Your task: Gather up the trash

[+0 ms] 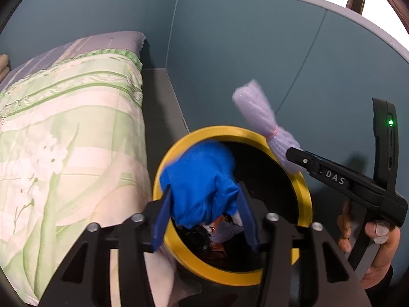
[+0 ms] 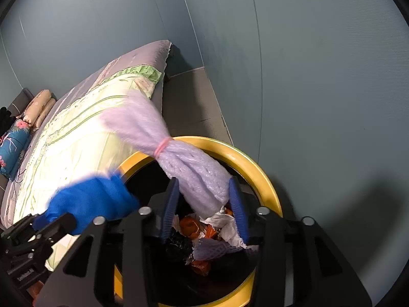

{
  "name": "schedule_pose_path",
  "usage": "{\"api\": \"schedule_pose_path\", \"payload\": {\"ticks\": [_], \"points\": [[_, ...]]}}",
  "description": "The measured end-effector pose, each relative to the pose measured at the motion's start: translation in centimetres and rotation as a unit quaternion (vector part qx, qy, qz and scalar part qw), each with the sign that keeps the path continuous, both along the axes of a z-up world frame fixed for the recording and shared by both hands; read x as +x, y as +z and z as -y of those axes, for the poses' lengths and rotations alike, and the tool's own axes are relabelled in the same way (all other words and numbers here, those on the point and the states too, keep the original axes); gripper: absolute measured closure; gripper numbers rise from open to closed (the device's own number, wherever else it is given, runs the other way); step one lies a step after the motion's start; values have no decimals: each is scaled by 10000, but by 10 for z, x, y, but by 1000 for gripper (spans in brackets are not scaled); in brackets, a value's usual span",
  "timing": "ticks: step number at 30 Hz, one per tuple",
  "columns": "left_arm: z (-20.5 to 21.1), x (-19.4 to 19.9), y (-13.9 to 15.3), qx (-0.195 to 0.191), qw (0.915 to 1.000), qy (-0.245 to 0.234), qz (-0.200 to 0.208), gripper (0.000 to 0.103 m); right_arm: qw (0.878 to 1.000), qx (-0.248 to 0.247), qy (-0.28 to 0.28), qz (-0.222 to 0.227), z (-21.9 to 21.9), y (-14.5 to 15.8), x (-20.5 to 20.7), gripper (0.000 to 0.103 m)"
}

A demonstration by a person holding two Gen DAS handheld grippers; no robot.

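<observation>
1. Left wrist view: your left tongs are clamped on a crumpled blue bag; the blue pads press it from both sides. The bag hangs over the 9 o'clock side of the bin's opening.
2. The yellow-rimmed bin sits just ahead of the fingers, with its dark inside and mixed litter showing below the blue bag.
3. At 3 o'clock your right hand holds the right tongs, whose tips are shut on a pale purple foam-net bundle tied with a pink band. The bundle sticks up toward 12 o'clock, over the bin's far rim.
4. A bed with a green floral cover fills the 9 o'clock side, touching the bin's rim; a blue-grey wall stands behind.
5. Right wrist view: your right tongs grip the purple bundle between the blue pads, its banded end pointing to 11 o'clock across the yellow rim.
6. Inside the bin, under the bundle, lie orange wrappers, white paper and purple foam net.
7. At 8 o'clock the left tongs hold the blue bag, blurred, just beside the rim.
8. Pillows lie at the bed's far end at 10 o'clock.
</observation>
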State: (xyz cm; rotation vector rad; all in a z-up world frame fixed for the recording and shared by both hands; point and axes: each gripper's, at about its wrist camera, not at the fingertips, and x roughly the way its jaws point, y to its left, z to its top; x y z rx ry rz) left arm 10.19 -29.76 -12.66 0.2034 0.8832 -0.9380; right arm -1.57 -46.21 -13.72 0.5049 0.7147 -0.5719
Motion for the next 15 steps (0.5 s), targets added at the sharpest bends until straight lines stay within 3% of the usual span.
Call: {"api": "schedule_pose_path", "payload": {"ticks": [2,10,15], "points": [[-6,3,2,-75,10000,52,-11,46,10000,-41,-67,11,2,3,2,60],[-55,20,22,-394,9977,544,116,46,9994,-244,-145,213,-1,19,2,57],[-106,29,40,-569,9918,1076,398,46,9971,-492,284,498,-35,42,21,57]]}}
